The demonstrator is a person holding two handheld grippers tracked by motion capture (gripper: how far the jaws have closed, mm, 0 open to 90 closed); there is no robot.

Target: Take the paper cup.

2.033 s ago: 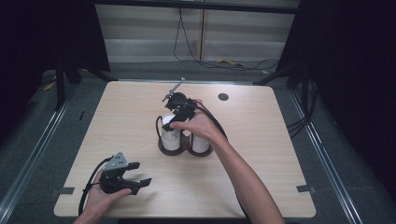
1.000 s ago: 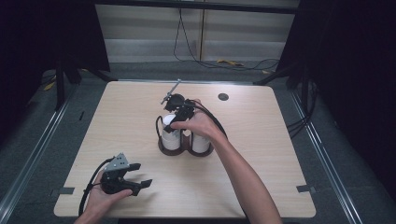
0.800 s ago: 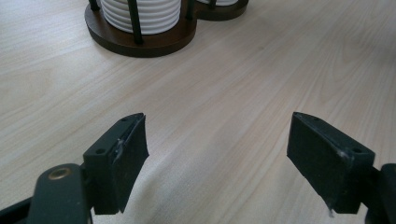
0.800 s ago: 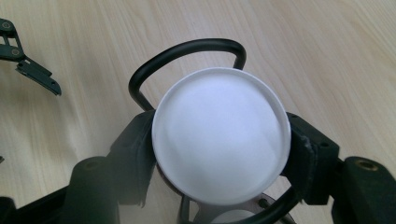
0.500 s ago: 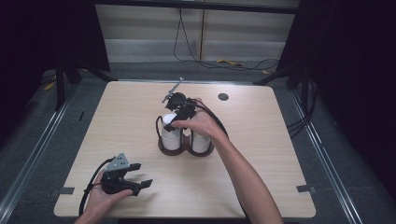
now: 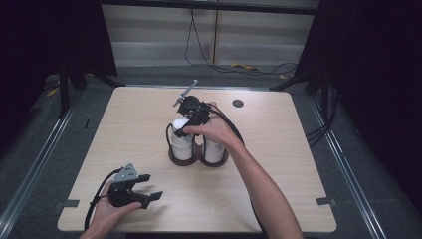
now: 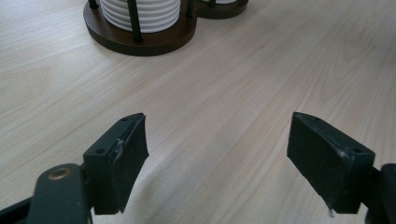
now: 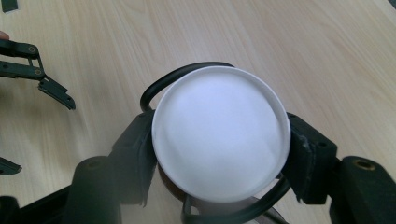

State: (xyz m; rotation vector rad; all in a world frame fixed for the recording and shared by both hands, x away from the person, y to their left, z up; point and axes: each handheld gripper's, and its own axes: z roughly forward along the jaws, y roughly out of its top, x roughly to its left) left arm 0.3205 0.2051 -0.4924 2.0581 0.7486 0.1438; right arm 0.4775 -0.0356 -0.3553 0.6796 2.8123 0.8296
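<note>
Two white stacks (image 6: pixel 181 142) – right gripper (image 6: pixel 191 119) jaws pinching one; left gripper (image 6: pixel 142 191) jaws spread.

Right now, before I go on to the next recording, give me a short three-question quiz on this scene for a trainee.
1. True or false: the left gripper holds a plate.
2. In the high view, over which stack in the dark wooden holder is the right gripper? A) the left one B) the right one C) neither
3. What lies between the right gripper's jaws?

Key
1. False: its jaws stand open over the bare table.
2. A.
3. The top white plate. The jaws have just been closing and now sit against its rim on both sides.
</note>
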